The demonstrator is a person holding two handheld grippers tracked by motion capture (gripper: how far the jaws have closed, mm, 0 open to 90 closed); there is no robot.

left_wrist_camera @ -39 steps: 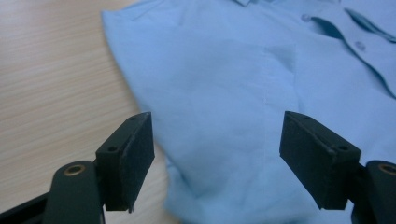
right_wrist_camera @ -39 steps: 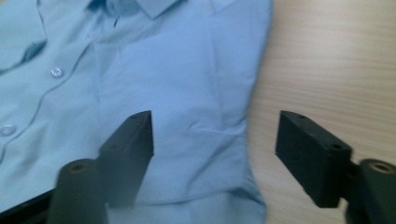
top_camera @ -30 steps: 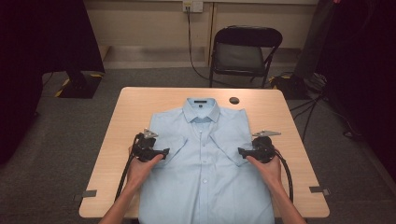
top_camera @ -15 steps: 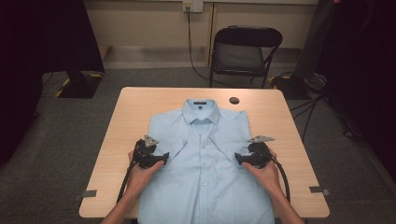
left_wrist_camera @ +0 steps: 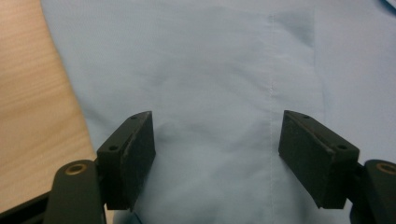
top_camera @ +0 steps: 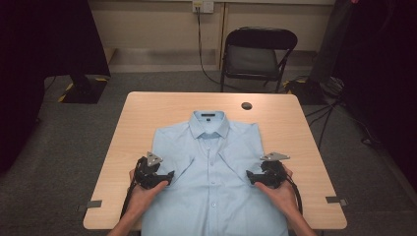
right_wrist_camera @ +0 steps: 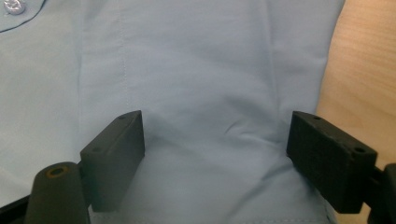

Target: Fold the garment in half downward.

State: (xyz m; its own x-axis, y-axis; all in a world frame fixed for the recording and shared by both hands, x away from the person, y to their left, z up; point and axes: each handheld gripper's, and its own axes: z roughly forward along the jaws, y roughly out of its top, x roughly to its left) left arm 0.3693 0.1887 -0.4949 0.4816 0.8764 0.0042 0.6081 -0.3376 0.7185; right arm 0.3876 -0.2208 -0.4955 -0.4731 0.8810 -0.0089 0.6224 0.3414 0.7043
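Bare lab: folding chair (top_camera: 259, 56), trailing cables (top_camera: 324, 105)

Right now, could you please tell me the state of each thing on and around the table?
shirt: lies flat, front up, buttoned, sleeves folded in over the front.
left gripper: open, over the shirt's left side.
right gripper: open after widening just now, over the shirt's right side, cloth bunched between the jaws but not pinched.
chair: unfolded, nobody on it, behind the table.
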